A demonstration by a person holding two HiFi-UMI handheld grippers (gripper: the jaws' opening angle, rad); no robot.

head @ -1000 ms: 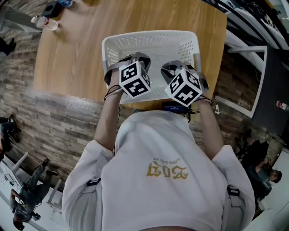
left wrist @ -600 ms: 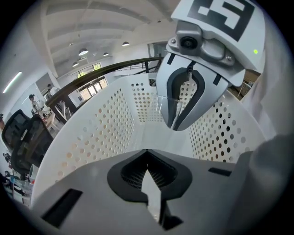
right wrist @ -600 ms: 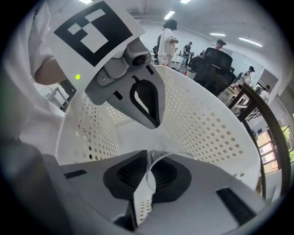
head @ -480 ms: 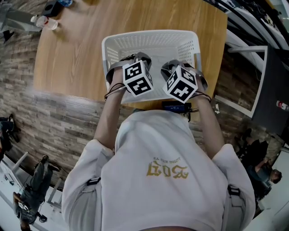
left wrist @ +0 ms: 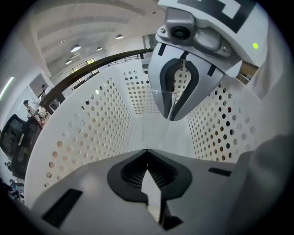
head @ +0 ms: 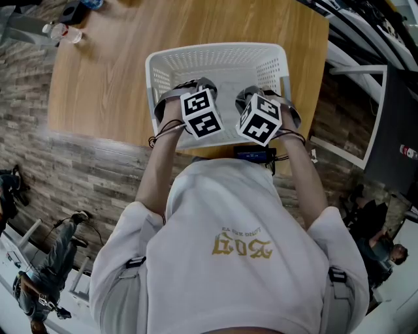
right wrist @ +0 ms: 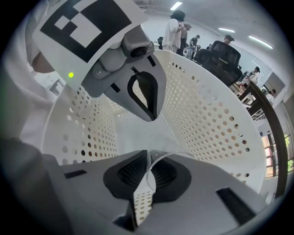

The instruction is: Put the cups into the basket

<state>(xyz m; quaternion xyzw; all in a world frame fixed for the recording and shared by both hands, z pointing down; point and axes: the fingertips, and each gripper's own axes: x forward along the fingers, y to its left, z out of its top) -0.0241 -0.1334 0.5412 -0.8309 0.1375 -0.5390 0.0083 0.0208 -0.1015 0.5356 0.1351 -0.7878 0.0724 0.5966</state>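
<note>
A white perforated basket (head: 215,51) stands on the wooden table (head: 111,78). Both grippers are lowered inside it, facing each other, their marker cubes on top. In the right gripper view, my right gripper (right wrist: 148,156) is shut on the thin rim of a clear plastic cup (right wrist: 171,155). That cup shows faintly at the right gripper's (left wrist: 174,114) jaws in the left gripper view as a transparent edge (left wrist: 161,97). My left gripper (left wrist: 147,153) has its jaw tips touching, with nothing visible between them. It appears again in the right gripper view (right wrist: 149,117), where no cup is seen on it.
The basket walls (left wrist: 92,128) close in on both sides of the grippers. A small bottle (head: 62,32) and a dark object (head: 80,10) lie at the table's far left corner. A black device (head: 255,155) sits at the near table edge.
Both grippers have shifted slightly forward and closer together inside the basket. Their jaws look unchanged.
</note>
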